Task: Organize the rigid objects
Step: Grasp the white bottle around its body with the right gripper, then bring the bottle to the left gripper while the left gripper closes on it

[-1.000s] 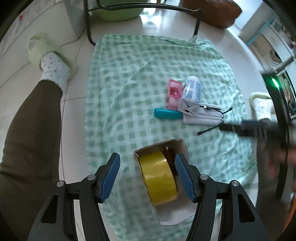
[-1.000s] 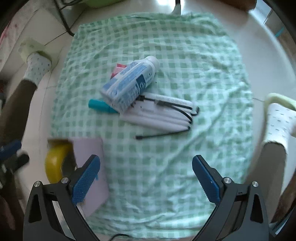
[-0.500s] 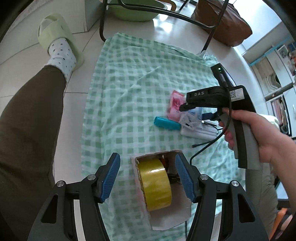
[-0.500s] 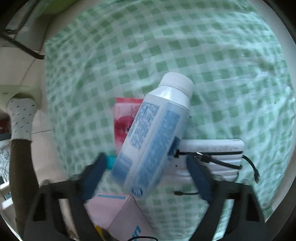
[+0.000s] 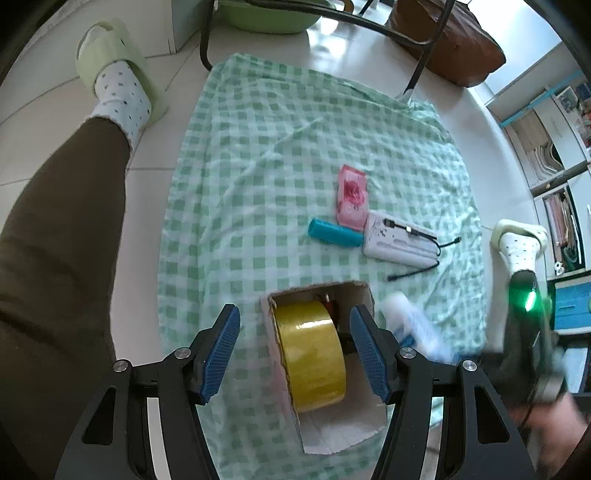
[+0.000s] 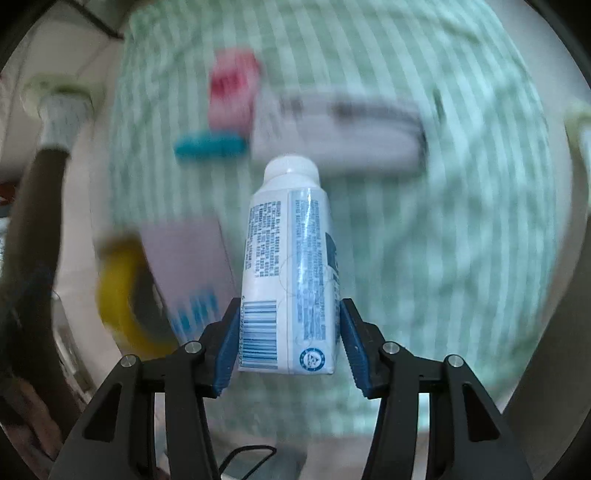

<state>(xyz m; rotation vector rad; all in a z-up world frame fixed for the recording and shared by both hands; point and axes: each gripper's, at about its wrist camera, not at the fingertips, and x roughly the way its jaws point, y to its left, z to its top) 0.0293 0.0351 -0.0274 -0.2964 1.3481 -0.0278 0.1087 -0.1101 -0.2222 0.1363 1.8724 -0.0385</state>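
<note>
My right gripper [image 6: 288, 347] is shut on a white and blue bottle [image 6: 291, 273] and holds it above the green checked cloth [image 6: 461, 229]. The bottle shows blurred in the left wrist view [image 5: 413, 328], just right of the cardboard box [image 5: 332, 435]. The box holds a yellow tape roll [image 5: 312, 350]. My left gripper [image 5: 295, 350] is open, its fingers either side of the box. A pink packet [image 5: 352, 195], a teal tube [image 5: 334, 232] and a white power bank [image 5: 400, 240] with a black cable lie on the cloth beyond the box.
The cloth [image 5: 295, 129] lies on a white tiled floor. A person's leg [image 5: 55, 240] and slippered foot are at the left, another foot [image 5: 521, 240] at the right. A black chair frame [image 5: 369, 22] and a green basin stand at the far end.
My right gripper closed on the bottle, lifted it off the power bank and carried it back toward the box. The left gripper stayed around the box.
</note>
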